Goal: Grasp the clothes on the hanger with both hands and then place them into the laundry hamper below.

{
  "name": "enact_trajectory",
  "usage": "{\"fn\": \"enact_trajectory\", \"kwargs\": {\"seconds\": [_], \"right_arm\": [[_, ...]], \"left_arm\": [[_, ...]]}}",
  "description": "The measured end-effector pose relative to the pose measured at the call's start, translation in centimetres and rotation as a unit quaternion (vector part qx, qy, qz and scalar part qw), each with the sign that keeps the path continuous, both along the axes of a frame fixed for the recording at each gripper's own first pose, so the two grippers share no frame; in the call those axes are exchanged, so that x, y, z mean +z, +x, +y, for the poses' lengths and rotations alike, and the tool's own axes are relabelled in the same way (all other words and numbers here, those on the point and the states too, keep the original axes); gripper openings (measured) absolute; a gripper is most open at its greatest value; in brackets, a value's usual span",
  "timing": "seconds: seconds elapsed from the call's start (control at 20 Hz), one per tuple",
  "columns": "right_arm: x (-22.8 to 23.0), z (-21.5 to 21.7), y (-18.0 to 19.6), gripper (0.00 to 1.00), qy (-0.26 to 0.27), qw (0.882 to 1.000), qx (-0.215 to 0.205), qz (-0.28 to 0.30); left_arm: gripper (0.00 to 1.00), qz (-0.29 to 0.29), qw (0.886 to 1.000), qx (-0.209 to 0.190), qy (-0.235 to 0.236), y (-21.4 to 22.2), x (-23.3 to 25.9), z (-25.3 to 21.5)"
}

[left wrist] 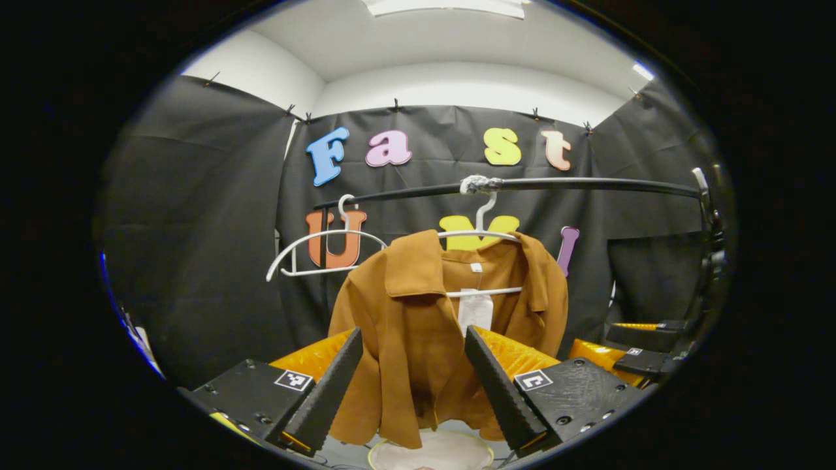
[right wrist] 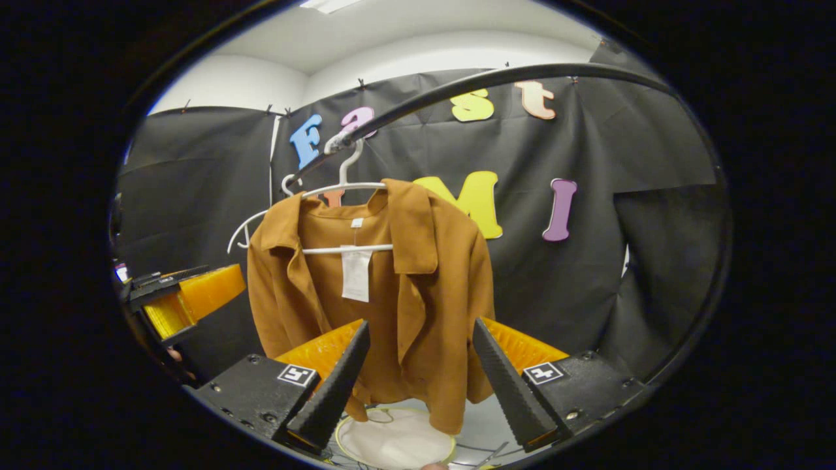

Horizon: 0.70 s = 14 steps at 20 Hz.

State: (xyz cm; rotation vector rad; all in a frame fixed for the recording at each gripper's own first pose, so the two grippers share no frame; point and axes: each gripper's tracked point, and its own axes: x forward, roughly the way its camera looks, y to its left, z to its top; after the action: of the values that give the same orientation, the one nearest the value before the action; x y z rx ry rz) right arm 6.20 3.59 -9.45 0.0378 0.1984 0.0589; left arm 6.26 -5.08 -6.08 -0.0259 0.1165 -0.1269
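Left gripper view: my left gripper (left wrist: 413, 385) is spread wide and empty, lined up on the brown jacket (left wrist: 418, 326), which hangs on a white hanger (left wrist: 483, 234) from the black rail (left wrist: 588, 185). So I'm on the approach; next I need to close in and pinch fabric. A spare hanger (left wrist: 307, 251) hangs beside it, clear of my path. Right gripper view: the right gripper (right wrist: 418, 385) is spread too, facing the jacket's other side, with the hamper (right wrist: 392, 440) just below the hem and the left gripper off to one side.
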Motion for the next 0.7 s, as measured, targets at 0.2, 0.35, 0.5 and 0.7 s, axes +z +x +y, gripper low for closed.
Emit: {"fn": "enact_trajectory", "kwargs": {"seconds": [0.2, 0.35, 0.5, 0.7], "right_arm": [[-0.8, 0.6, 3.4, 1.00, 0.028, 0.999, 0.005, 0.015], [-1.0, 0.0, 6.2, 0.99, 0.051, 0.998, -0.009, 0.021], [-0.9, 0.0, 8.6, 0.93, 0.090, 0.995, -0.019, 0.023], [-1.2, 0.6, 11.5, 0.97, 0.130, 0.991, -0.030, 0.030]], "left_arm": [[1.00, 0.012, 1.000, -0.023, -0.011, 1.7, -1.6, -2.1], [1.00, 0.025, 0.999, -0.023, -0.020, 3.8, -2.7, -2.5], [0.98, 0.043, 0.998, -0.019, -0.043, 6.2, -3.9, -2.6], [0.97, 0.065, 0.997, -0.007, -0.051, 9.0, -5.4, -2.5]]}}
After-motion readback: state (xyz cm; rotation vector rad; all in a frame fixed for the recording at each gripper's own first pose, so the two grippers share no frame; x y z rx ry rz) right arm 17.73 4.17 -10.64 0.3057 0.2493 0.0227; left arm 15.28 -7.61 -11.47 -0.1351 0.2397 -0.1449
